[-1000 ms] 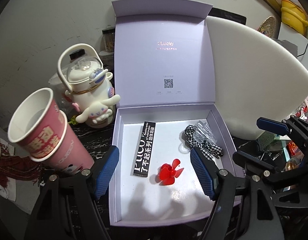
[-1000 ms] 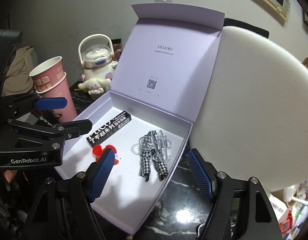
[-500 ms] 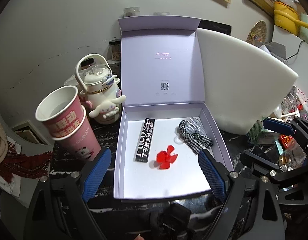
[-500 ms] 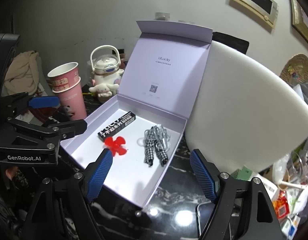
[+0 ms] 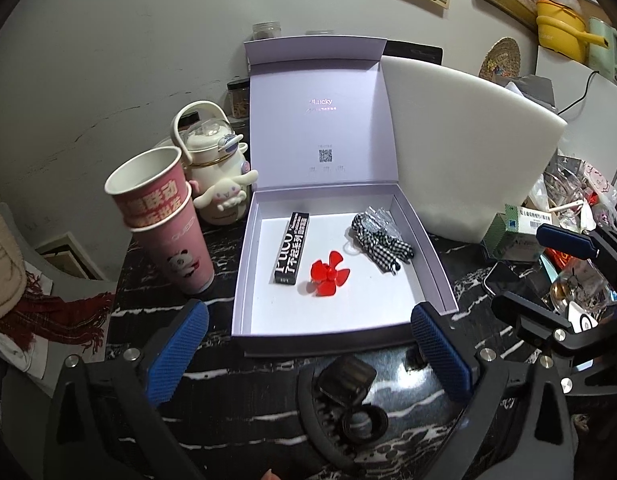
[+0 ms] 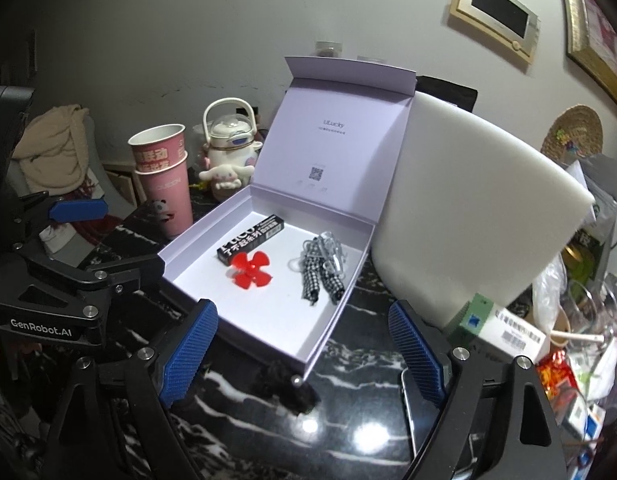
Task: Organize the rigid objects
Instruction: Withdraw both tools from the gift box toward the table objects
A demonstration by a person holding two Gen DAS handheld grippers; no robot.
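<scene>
1. Surface: black tabletop (image 5: 388, 384) with white marble veining; a grey wall behind carries framed pictures (image 6: 494, 10).
2. Left hand-held gripper (image 5: 308, 354): jaws spread wide, nothing between the blue pads, poised over the tabletop just short of the box's near wall.
3. Right hand-held gripper (image 6: 304, 354): jaws likewise wide apart and empty, poised above the near corner of the box; the left unit shows at the left edge of this view.
4. Dark round-ended object (image 5: 348, 396) lying on the tabletop between the left fingers; what it is cannot be told.
5. Lilac box (image 5: 244, 264), lid upright at the rear. On its white floor: a black printed carton (image 5: 292, 254) at left, a red propeller (image 5: 328, 274) just beside it, and a checked fabric bundle with clear clips (image 5: 382, 240) at right, apart from both.
6. Left of the box: stacked pink paper cups (image 5: 164, 220); behind them a white character kettle (image 5: 216, 172).
7. Right of the box: a white foam slab (image 5: 468, 152) leaning upright; clutter beyond.
</scene>
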